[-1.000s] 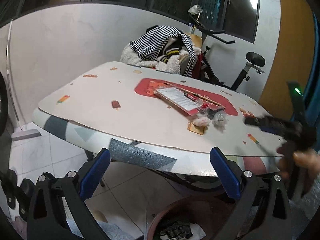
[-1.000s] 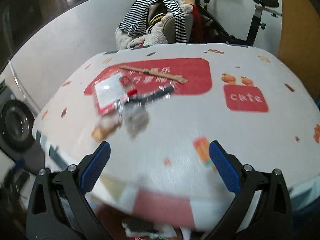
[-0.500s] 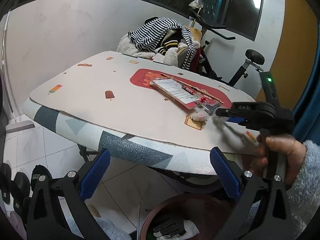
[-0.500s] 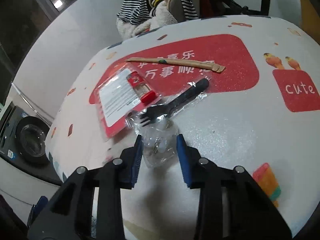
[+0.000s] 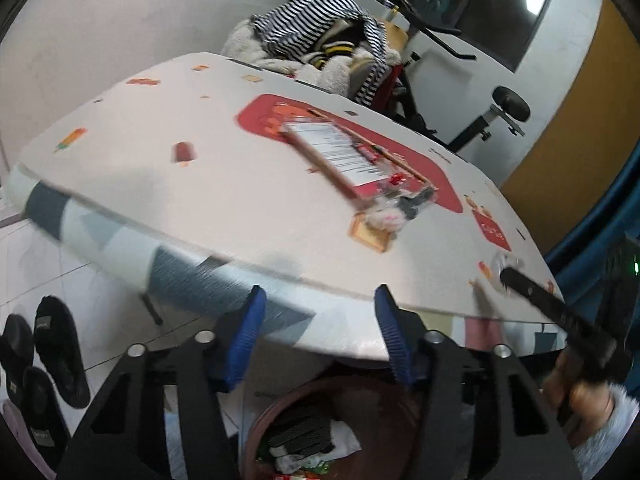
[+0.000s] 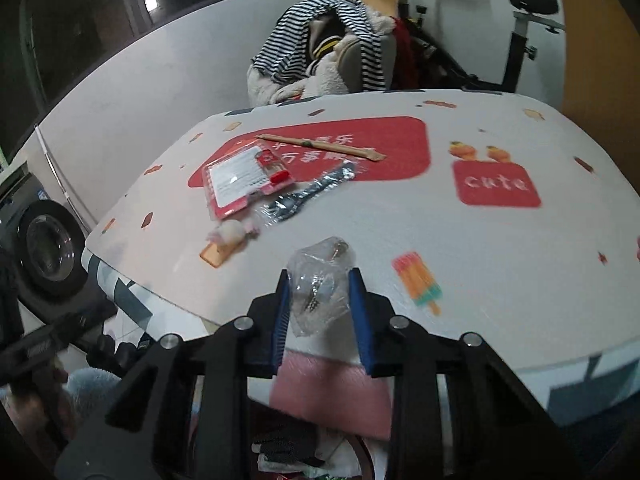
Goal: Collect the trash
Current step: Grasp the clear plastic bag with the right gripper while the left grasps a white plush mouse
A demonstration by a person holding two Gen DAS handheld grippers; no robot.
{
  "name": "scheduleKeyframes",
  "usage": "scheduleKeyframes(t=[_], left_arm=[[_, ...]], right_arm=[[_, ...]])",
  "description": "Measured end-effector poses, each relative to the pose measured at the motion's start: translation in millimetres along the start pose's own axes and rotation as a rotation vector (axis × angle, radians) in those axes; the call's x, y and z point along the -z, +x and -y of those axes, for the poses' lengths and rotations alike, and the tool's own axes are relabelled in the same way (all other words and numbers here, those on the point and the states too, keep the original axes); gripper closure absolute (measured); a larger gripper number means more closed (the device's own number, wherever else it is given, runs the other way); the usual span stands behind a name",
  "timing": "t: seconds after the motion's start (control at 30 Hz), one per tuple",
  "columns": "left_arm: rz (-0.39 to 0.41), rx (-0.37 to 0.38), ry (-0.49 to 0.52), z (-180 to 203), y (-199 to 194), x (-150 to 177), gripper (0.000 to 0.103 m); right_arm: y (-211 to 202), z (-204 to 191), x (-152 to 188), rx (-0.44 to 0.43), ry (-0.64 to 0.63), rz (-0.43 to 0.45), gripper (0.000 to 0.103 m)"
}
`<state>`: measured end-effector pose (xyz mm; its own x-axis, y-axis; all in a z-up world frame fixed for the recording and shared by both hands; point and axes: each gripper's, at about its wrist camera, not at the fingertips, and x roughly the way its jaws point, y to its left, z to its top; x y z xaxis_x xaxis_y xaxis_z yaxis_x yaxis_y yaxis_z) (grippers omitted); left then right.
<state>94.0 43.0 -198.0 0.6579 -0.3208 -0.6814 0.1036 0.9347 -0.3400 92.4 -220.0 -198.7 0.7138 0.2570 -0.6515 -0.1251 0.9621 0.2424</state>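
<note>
The clear plastic wrapper (image 6: pixel 320 292), which lay by the black fork half a second ago, is now pinched in the right tongs (image 6: pixel 318 300) at the worktop (image 6: pixel 500 280) edge, above the bin (image 5: pixel 384 396): ready to drop. The left tongs (image 5: pixel 318 332) have just been closing, nothing between them.

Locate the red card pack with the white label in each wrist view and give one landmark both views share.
Left wrist: red card pack lies right of centre on the table, blurred.
Right wrist: red card pack lies left of centre, beyond the right gripper.
Shared landmark: striped garment behind the table.
</note>
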Motion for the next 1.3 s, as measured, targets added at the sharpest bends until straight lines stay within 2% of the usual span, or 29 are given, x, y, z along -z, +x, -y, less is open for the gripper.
scheduleKeyframes(t=[0.1, 0.2, 0.43, 0.53, 0.6, 0.63, 0.67, 0.77, 1.03, 1.3], left_arm=[[-0.031, 0.059, 0.003, 18, 17, -17, 0.056], [-0.079, 0.105, -0.063, 27, 42, -34, 0.056], [-0.117, 0.084, -0.103, 45, 81, -57, 0.056], [-0.134, 0.048, -0.101, 50, 95, -60, 0.056], [-0.141, 0.025, -0.086, 51, 102, -60, 0.062], [-0.144, 0.015, -0.079, 52, 104, -58, 0.078], [-0.148, 0.010, -0.076, 52, 105, -57, 0.082], [-0.144, 0.010, -0.050, 52, 99, -52, 0.089], [-0.139, 0.045, 0.085, 59, 53, -39, 0.090], [-0.196, 0.096, 0.272, 68, 3, 11, 0.090]], right_arm=[[-6, 9, 3, -0.002, 0.017, 0.016, 0.072], [-10, 13, 4, -0.007, 0.021, 0.031, 0.072], [-14, 13, 7, -0.011, -0.003, 0.041, 0.072], [-14, 13, 8, -0.016, 0.003, 0.037, 0.072], [-15, 15, 8, -0.017, 0.009, 0.037, 0.072], [-16, 15, 8, -0.017, 0.012, 0.038, 0.072], [-18, 16, 8, -0.020, 0.017, 0.039, 0.072], [-20, 16, 8, -0.022, 0.024, 0.048, 0.072], [-37, 21, 11, -0.032, 0.043, 0.073, 0.072], [-61, 22, 28, -0.048, 0.030, 0.054, 0.072]])
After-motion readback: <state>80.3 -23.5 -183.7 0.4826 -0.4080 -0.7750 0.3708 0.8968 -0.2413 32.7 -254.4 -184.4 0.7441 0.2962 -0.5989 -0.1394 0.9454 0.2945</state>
